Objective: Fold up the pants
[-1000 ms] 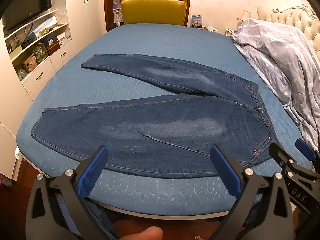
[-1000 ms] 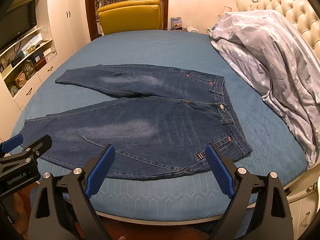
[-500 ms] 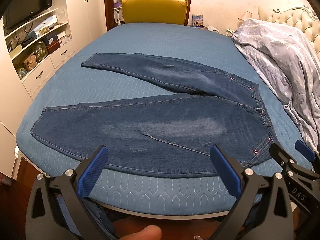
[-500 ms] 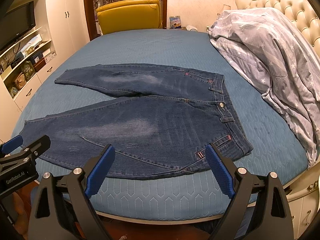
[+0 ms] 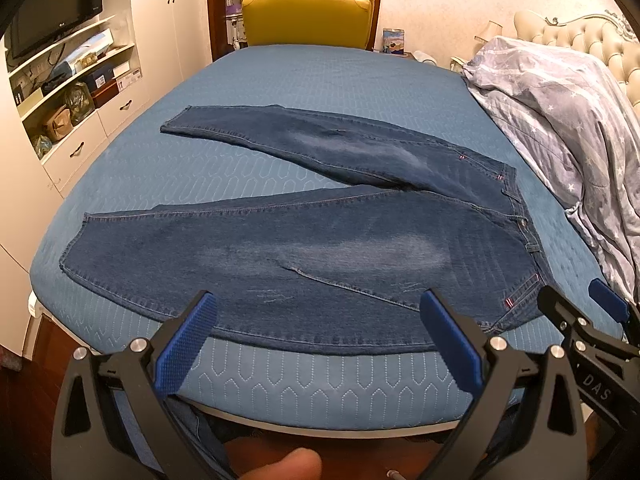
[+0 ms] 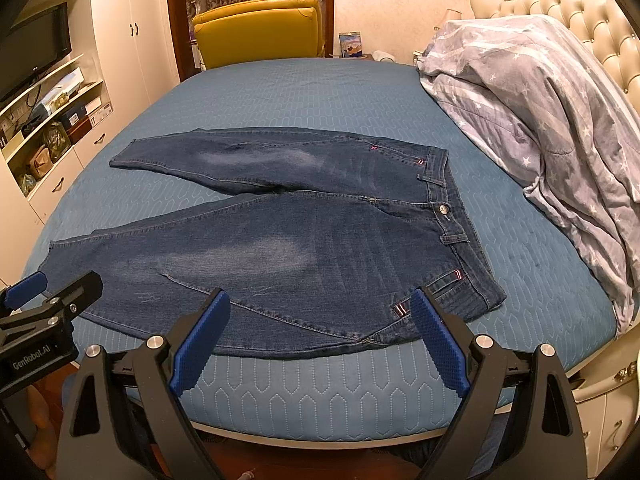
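Both grippers hang at the near bed edge, the left gripper (image 5: 318, 336) and the right gripper (image 6: 320, 330) each with fingers spread wide, pinching nothing. Just past them the jeans (image 6: 304, 248) lie flat on the blue bed (image 6: 320, 92), legs splayed left, waistband right. A grey duvet (image 6: 532, 100) is heaped beyond, and a yellow chair (image 6: 260, 28) stands farthest back.

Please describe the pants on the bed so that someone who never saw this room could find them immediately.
Look at the large bed with the blue quilted cover. The jeans lie flat near its front edge, legs spread in a V, waistband pointing toward the bunched grey star-print duvet. Only they are dark denim with faded pale patches.
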Demonstrator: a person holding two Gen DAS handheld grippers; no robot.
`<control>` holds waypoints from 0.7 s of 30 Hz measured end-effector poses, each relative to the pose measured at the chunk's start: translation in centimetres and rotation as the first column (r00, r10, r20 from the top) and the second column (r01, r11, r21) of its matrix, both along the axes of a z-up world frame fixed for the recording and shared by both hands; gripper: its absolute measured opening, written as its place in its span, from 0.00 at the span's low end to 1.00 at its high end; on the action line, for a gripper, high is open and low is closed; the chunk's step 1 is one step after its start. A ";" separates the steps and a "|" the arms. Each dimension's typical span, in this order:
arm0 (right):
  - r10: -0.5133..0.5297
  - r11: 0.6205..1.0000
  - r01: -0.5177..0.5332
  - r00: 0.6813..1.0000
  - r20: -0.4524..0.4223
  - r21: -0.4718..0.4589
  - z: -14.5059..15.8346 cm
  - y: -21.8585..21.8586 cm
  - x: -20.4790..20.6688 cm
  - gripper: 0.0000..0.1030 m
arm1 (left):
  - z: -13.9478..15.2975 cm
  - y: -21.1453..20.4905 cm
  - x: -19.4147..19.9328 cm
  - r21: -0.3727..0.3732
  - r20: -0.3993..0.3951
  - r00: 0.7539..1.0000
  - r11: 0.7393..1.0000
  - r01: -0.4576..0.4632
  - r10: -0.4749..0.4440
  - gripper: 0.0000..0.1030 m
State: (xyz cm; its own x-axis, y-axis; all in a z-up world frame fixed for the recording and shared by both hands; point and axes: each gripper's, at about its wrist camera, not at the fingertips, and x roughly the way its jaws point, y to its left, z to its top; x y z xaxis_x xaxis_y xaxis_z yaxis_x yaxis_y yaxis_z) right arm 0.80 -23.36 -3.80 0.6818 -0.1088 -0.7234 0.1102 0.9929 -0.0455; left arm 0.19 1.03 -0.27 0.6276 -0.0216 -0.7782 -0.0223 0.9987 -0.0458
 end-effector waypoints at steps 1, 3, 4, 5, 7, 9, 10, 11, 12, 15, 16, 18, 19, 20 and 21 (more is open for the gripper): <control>0.000 1.000 0.000 1.000 0.000 -0.002 0.0 0.0 0.0 0.85 | 0.0 0.0 0.0 0.000 0.002 1.000 1.000 0.001 -0.001 0.99; -0.002 1.000 0.002 1.000 0.000 -0.007 0.0 0.0 0.0 0.85 | 0.1 -0.1 0.0 0.004 0.005 1.000 1.000 -0.003 0.003 0.99; -0.003 1.000 0.003 1.000 0.001 -0.010 0.0 0.0 0.0 0.85 | 0.1 -0.1 0.0 0.004 0.006 1.000 1.000 -0.003 0.003 0.99; -0.005 1.000 0.005 1.000 0.002 -0.017 0.0 0.1 0.0 0.85 | 0.1 -0.1 0.0 0.005 0.006 1.000 1.000 -0.003 0.003 0.99; -0.005 1.000 0.005 1.000 0.002 -0.018 0.0 0.0 0.0 0.85 | 0.1 -0.2 0.0 0.008 0.005 1.000 1.000 -0.003 0.003 0.99; -0.003 1.000 0.003 1.000 -0.001 -0.010 0.0 0.0 0.0 0.85 | 0.2 -0.4 -0.1 0.014 0.005 1.000 1.000 0.001 -0.001 0.99; -0.003 1.000 0.003 1.000 -0.003 -0.004 0.0 -0.1 0.0 0.85 | 0.2 -0.5 -0.1 0.017 0.003 1.000 1.000 0.000 0.000 0.99; -0.004 1.000 0.004 1.000 -0.004 0.000 0.0 -0.1 0.1 0.85 | 0.2 -0.6 0.0 0.018 0.002 1.000 1.000 0.000 0.000 0.99; -0.004 1.000 0.004 1.000 -0.005 0.000 0.0 0.0 0.1 0.85 | 0.2 -0.6 0.0 0.018 0.003 1.000 1.000 0.001 -0.001 0.99; -0.003 1.000 0.003 1.000 -0.007 0.002 0.0 -0.2 0.2 0.85 | 0.2 -0.7 0.0 0.025 0.004 1.000 1.000 -0.004 0.004 0.99; -0.004 1.000 0.004 1.000 -0.008 0.004 0.0 -0.3 0.2 0.85 | 0.1 -0.7 0.1 0.026 0.004 1.000 1.000 -0.001 0.001 0.99; -0.004 1.000 0.004 1.000 -0.008 0.004 0.0 -0.3 0.3 0.85 | 0.1 -0.7 0.1 0.026 0.002 1.000 1.000 -0.004 0.004 0.99; -0.004 1.000 0.004 1.000 -0.009 0.004 0.0 -0.3 0.2 0.85 | 0.0 -0.6 0.2 0.021 0.001 1.000 1.000 -0.002 0.002 0.99; -0.003 1.000 0.003 1.000 -0.008 0.005 0.0 -0.3 0.2 0.85 | 0.0 -0.6 0.2 0.016 0.000 1.000 1.000 -0.002 0.002 0.99; -0.002 1.000 0.002 1.000 -0.008 0.004 0.0 -0.3 0.3 0.85 | 0.0 -0.5 0.2 0.017 0.001 1.000 1.000 -0.003 0.003 0.99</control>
State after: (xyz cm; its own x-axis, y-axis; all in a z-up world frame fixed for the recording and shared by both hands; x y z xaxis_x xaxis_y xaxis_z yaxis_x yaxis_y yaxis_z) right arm 1.06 -23.65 -3.82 0.6757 -0.1073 -0.7294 0.1120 0.9928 -0.0423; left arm 0.40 0.53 -0.29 0.6288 -0.0067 -0.7776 -0.0254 0.9993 -0.0292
